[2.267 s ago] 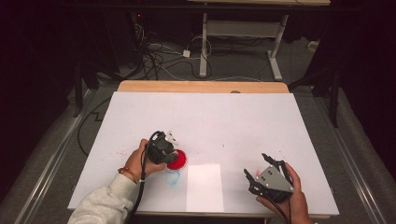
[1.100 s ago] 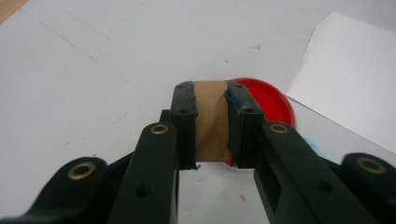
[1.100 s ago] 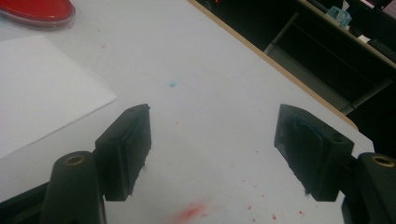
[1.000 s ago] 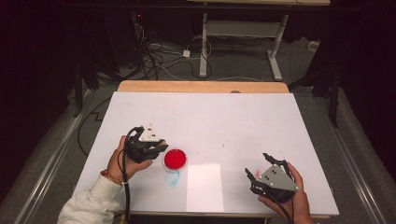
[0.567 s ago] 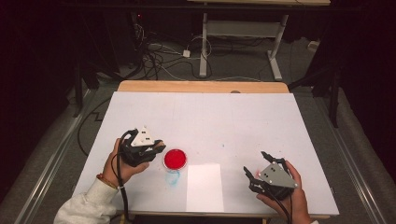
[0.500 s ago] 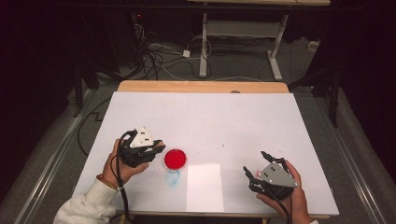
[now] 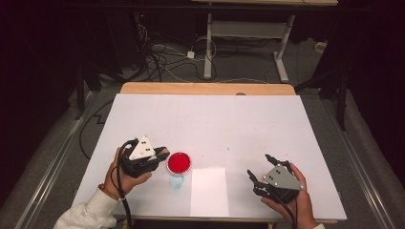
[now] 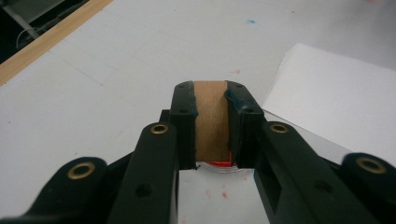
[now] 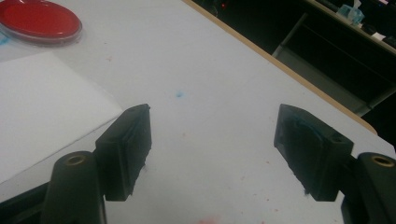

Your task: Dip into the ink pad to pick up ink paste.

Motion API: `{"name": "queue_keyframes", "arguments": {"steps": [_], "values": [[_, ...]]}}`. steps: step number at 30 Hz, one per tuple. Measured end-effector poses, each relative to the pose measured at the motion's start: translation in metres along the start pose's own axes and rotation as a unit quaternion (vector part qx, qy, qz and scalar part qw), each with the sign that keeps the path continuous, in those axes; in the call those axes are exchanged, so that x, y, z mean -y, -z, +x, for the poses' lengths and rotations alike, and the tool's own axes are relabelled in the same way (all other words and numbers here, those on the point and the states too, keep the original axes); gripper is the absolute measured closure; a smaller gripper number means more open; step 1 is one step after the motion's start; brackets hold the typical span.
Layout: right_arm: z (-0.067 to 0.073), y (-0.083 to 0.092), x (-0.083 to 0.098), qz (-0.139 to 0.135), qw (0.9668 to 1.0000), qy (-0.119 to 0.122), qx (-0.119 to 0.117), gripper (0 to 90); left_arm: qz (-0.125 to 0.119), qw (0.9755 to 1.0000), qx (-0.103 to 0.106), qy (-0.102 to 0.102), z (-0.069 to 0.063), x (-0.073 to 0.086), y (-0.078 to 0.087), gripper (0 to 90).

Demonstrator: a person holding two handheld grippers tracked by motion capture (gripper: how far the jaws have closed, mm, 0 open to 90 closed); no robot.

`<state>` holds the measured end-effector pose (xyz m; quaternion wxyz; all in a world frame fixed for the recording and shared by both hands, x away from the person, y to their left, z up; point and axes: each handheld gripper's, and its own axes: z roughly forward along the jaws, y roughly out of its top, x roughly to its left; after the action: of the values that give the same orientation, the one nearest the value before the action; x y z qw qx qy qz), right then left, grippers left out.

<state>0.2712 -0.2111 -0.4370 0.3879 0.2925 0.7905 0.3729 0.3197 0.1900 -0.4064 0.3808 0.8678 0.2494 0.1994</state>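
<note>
- The left tool (image 7: 160, 153) sits in the lower left of the high view, held in the person's left hand (image 7: 125, 171), its jaws pointing toward the right of the frame.
- In the left gripper view the left tool (image 8: 211, 123) has its two black jaws drawn close together, clamped on a flat brown block (image 8: 211, 119) that fills the gap between them; the pads press on both of its sides.
- In the high view the brown block (image 7: 164, 152) shows at the tip of that tool, just left of the red dish (image 7: 179, 162).
- The red dish lies on the white table (image 7: 215, 119) in the lower middle of the high view, close to the left tool's tip; whether they touch I cannot tell.
- A thin strip of the red dish (image 8: 218, 164) peeps out below the block in the left gripper view.
- A white sheet of paper (image 7: 209, 191) lies flat just right of and below the dish.
- The right tool (image 7: 260, 172) rests in the lower right of the high view, in the person's right hand (image 7: 286, 202), well apart from the dish.
- In the right gripper view the right tool (image 9: 212, 154) stands wide open, with bare table between the jaws and nothing gripped; the red dish (image 9: 39, 21) lies far off in the upper left corner.
</note>
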Motion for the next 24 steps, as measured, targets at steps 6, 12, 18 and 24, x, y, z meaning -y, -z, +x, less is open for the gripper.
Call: {"name": "queue_keyframes", "arguments": {"steps": [6,12,18,24], "values": [[0.000,-0.002,-0.002,-0.003,1.0000,-0.001,-0.002,28.2,-0.013,0.9999,0.002,-0.003,-0.006,0.004,0.005,73.6],[0.002,-0.004,-0.004,-0.004,1.0000,0.002,-0.006,28.2,-0.011,0.9998,0.011,-0.009,-0.012,0.006,0.008,73.6],[0.002,-0.006,-0.004,-0.004,1.0000,0.003,-0.008,28.3,-0.011,0.9994,0.024,-0.022,-0.022,0.003,0.009,73.5],[0.002,-0.005,-0.004,-0.005,1.0000,0.004,-0.008,28.2,-0.005,0.9991,0.029,-0.031,-0.029,0.001,0.006,73.6]]}}
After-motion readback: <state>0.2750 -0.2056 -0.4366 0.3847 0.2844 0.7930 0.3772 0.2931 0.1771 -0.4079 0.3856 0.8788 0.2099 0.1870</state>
